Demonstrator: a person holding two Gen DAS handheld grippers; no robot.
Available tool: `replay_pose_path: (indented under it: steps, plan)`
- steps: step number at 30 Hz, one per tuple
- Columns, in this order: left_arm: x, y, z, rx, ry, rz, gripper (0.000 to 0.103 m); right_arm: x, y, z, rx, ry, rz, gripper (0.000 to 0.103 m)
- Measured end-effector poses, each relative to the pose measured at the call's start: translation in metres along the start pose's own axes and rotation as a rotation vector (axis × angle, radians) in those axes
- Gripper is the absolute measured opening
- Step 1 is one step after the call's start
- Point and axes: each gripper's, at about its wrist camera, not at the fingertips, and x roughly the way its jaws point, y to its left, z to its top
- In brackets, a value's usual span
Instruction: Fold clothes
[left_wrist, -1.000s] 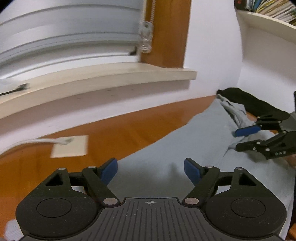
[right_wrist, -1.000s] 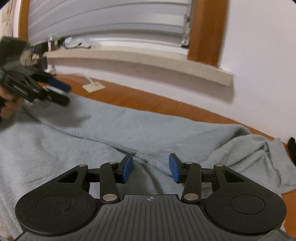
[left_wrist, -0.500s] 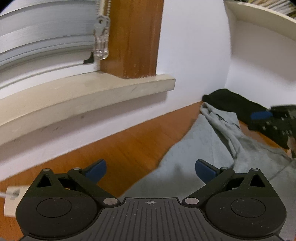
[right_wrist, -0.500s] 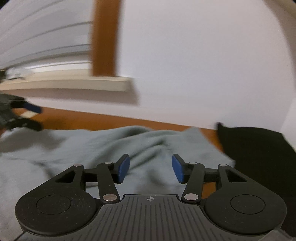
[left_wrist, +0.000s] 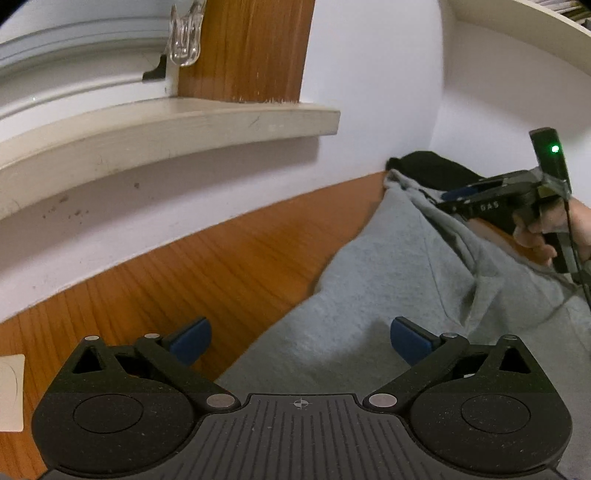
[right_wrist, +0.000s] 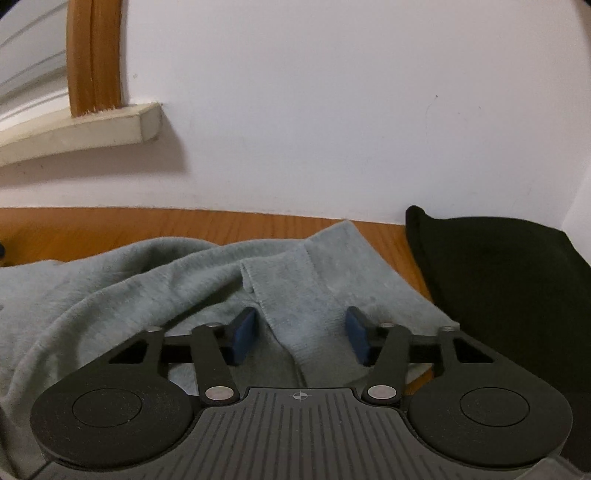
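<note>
Grey garment (right_wrist: 155, 280) on wood; left tongs (left_wrist: 301, 338) spread wide; right tongs (right_wrist: 301, 332) closing, unclenched.

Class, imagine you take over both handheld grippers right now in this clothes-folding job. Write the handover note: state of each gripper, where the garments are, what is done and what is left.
Left gripper: jaws wide open after opening, holding nothing, over the near edge of the grey sweatshirt.
Right gripper: jaws have just been closing around a ribbed fold of the sweatshirt, pads not yet pressing on it.
Garments: the sweatshirt lies rumpled on the wooden table; a black garment sits in the corner by the wall.
Done: no neat fold visible yet.
Left: grip the fabric, fold the sweatshirt, probably the black garment next.
</note>
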Motion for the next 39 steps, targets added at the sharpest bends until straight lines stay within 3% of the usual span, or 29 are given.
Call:
replay_pose_path:
  steps: [5, 8, 13, 17, 20, 22, 24, 28, 31, 32, 33, 34, 36, 39]
  plan:
    - [0.002, -0.002, -0.001, 0.01, 0.008, 0.01, 0.103, -0.016, 0.005, 0.002, -0.039, -0.019, 0.005, 0.008]
    - [0.002, -0.002, 0.0, 0.015, 0.01, 0.017, 0.103, -0.028, 0.009, 0.006, -0.056, -0.053, -0.032, 0.0]
    - [0.002, -0.001, 0.001, 0.01, 0.01, 0.017, 0.103, -0.067, 0.003, 0.008, -0.047, -0.14, -0.097, 0.0]
    - [0.001, -0.003, 0.0, 0.018, 0.006, 0.021, 0.103, -0.079, -0.004, 0.002, -0.037, -0.126, -0.118, 0.0]
    - [-0.001, -0.004, 0.0, 0.024, -0.005, 0.016, 0.103, -0.062, -0.002, -0.002, -0.014, -0.085, -0.096, 0.006]
    - [-0.006, -0.007, -0.001, 0.043, -0.033, -0.008, 0.103, -0.044, 0.004, -0.003, -0.006, -0.06, -0.075, 0.019]
    - [-0.012, -0.012, -0.001, 0.064, -0.061, -0.046, 0.103, -0.026, 0.011, -0.001, -0.005, -0.042, -0.069, 0.043]
    - [-0.016, -0.025, -0.004, 0.116, -0.072, -0.113, 0.103, 0.004, 0.016, 0.01, 0.02, -0.005, -0.08, 0.051]
    - [-0.011, -0.026, -0.003, 0.115, -0.04, -0.101, 0.103, 0.019, 0.01, 0.015, 0.068, 0.019, -0.077, 0.052]
    - [-0.009, -0.027, -0.003, 0.115, -0.03, -0.097, 0.103, 0.02, 0.008, 0.015, 0.078, 0.019, -0.073, 0.046]
    - [-0.008, -0.025, -0.003, 0.103, -0.025, -0.101, 0.103, 0.021, 0.007, 0.015, 0.083, 0.018, -0.07, 0.027]
    - [-0.008, -0.023, -0.004, 0.092, -0.021, -0.104, 0.103, 0.02, 0.006, 0.014, 0.082, 0.014, -0.064, 0.015]
    - [-0.006, -0.021, -0.004, 0.08, -0.011, -0.098, 0.103, 0.009, 0.005, 0.012, 0.069, -0.011, -0.07, 0.009]
    - [-0.004, -0.021, -0.002, 0.075, -0.009, -0.099, 0.103, -0.024, 0.002, 0.011, 0.055, -0.093, -0.129, 0.008]
